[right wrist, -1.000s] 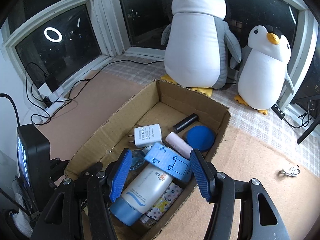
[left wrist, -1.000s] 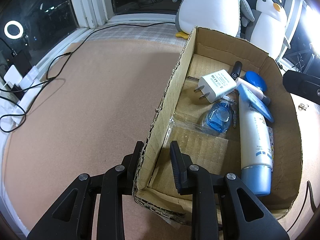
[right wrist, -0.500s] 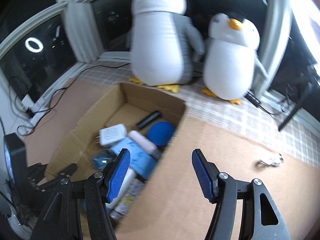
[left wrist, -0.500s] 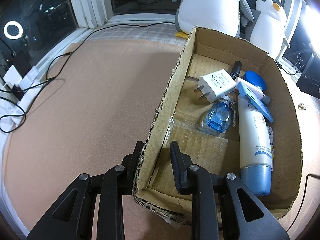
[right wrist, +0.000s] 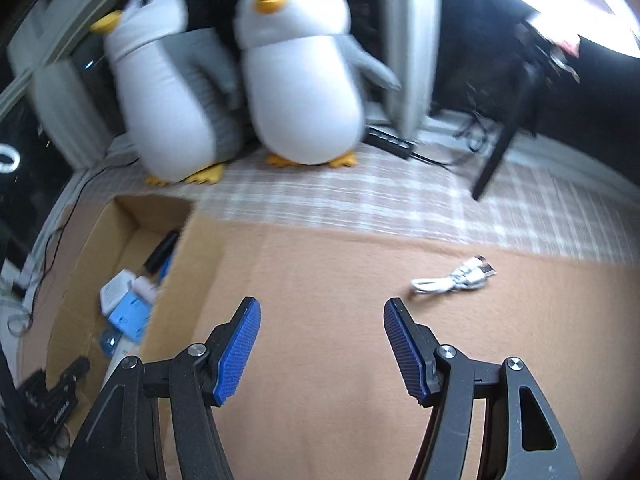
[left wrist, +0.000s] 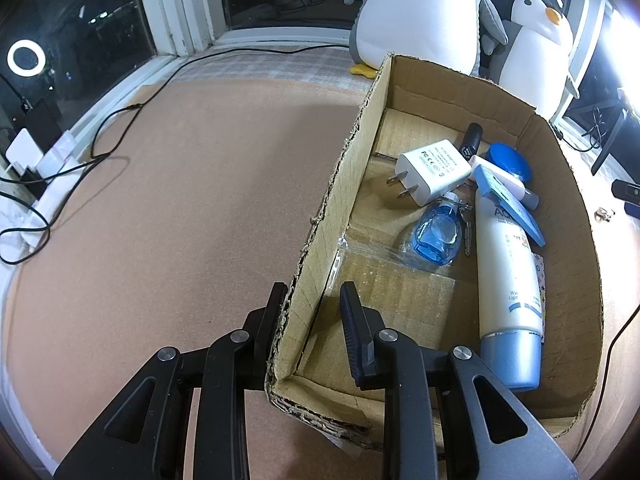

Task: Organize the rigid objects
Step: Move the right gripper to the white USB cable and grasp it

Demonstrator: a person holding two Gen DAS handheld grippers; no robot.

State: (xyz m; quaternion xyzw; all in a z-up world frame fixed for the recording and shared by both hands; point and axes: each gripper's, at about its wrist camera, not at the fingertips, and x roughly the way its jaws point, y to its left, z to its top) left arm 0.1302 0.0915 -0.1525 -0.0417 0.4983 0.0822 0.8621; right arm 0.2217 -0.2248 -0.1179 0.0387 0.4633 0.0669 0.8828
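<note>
A cardboard box [left wrist: 352, 152] lies on the tan mat. It holds a white charger [left wrist: 434, 170], a clear blue bottle [left wrist: 436, 236], a white tube with a blue cap [left wrist: 504, 276], a flat blue stand [left wrist: 508, 200], a blue round lid [left wrist: 510, 160] and a black cylinder [left wrist: 472, 138]. My left gripper [left wrist: 312, 292] is shut on the box's near left wall, one finger outside and one inside. My right gripper [right wrist: 322, 304] stands open and empty over the bare mat, to the right of the box [right wrist: 188, 264]. A small white and silver item [right wrist: 452, 280] lies ahead of it to the right.
Two plush penguins [right wrist: 300, 80] stand at the back by the window on a checked cloth. Black cables [left wrist: 100, 148] and a power strip [left wrist: 48, 160] lie along the left edge. A dark stand leg [right wrist: 500, 148] rises at the back right.
The right gripper swung right, from over the box contents to the bare mat; the view rolled. The blue stand stays in the box. The left gripper has not moved.
</note>
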